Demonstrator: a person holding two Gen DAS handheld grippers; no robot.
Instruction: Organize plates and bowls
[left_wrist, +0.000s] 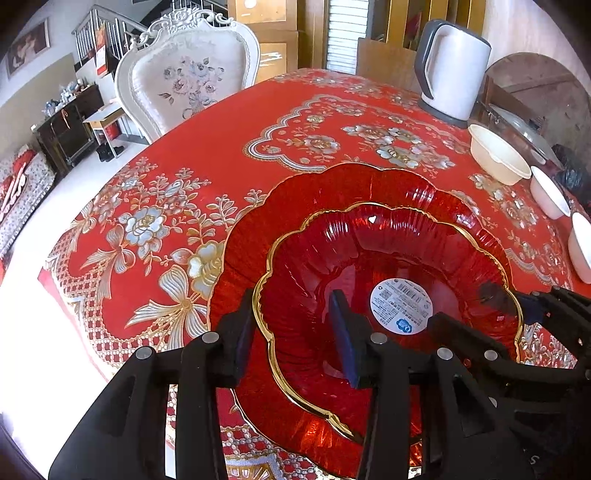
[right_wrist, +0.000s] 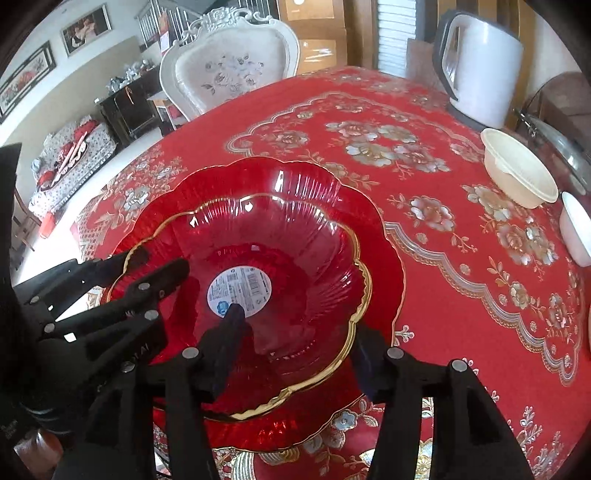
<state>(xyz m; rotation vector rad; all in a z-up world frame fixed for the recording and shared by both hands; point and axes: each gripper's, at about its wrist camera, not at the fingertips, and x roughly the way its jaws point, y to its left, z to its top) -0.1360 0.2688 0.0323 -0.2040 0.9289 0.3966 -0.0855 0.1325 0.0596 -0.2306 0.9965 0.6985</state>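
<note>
Two red dishes are nested near the table's front edge: in the left wrist view the left gripper (left_wrist: 295, 328) straddles the bowl (left_wrist: 388, 280) rim, jaws parted, over the plate (left_wrist: 251, 258). In the right wrist view the right gripper (right_wrist: 295, 343) likewise stands open across the rim; the cream bowl (right_wrist: 517, 173) and white bowls (right_wrist: 576, 229) along the right edge seem left to stack.

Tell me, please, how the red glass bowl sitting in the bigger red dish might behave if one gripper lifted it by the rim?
The red bowl looks glossy, so fingers may slip on it. It appears to be thin ribbed glass, so probably fragile. Gripped at one side of its scalloped gold rim, it would likely tilt and clink against the dish beneath.
</note>
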